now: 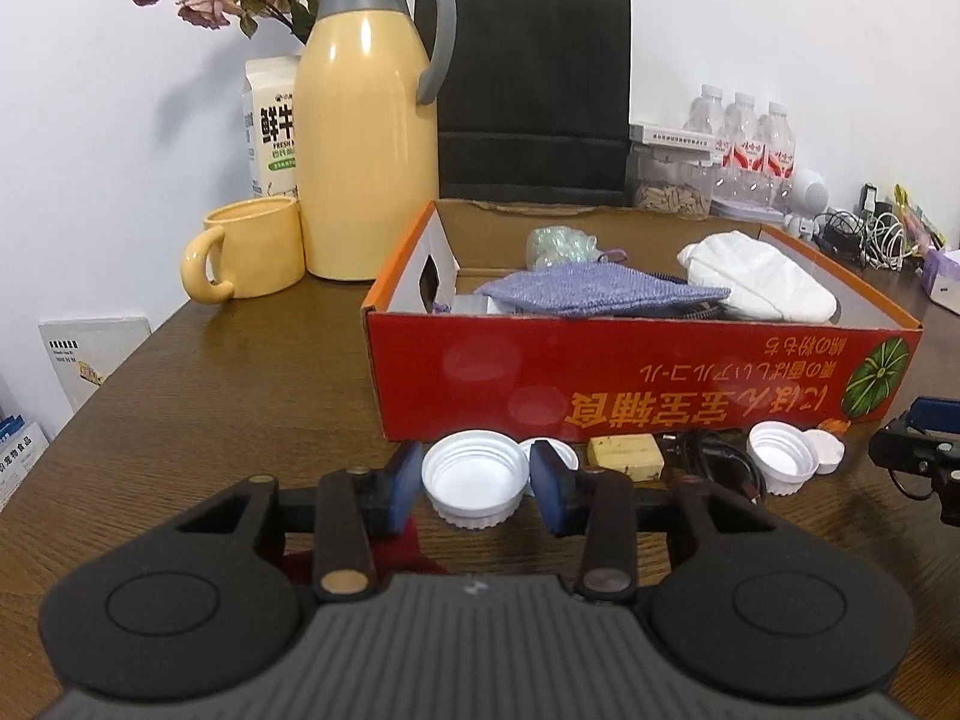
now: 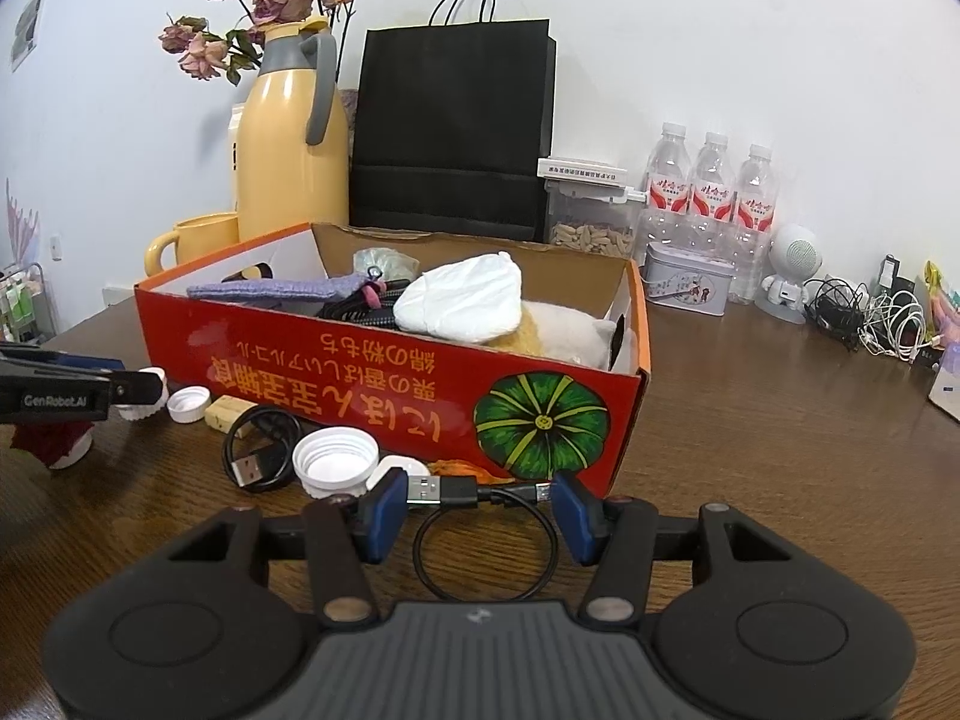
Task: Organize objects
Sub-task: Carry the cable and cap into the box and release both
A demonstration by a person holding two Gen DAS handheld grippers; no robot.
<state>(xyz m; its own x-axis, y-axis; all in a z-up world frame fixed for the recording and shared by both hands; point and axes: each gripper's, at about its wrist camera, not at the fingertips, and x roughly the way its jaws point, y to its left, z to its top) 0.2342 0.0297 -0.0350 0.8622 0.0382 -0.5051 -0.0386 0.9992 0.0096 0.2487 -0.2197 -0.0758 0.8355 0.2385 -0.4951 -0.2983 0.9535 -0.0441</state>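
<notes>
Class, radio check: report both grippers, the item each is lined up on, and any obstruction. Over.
Left gripper open, straddling white cap. Right gripper open around short black USB cable. Both items on table, in front of red box. Second coiled cable lies nearby.

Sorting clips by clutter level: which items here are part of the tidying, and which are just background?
Job: red box; white cap between left gripper fingers; short USB cable at right gripper; yellow block.
Background: thermos; mug; black bag; water bottles.
</notes>
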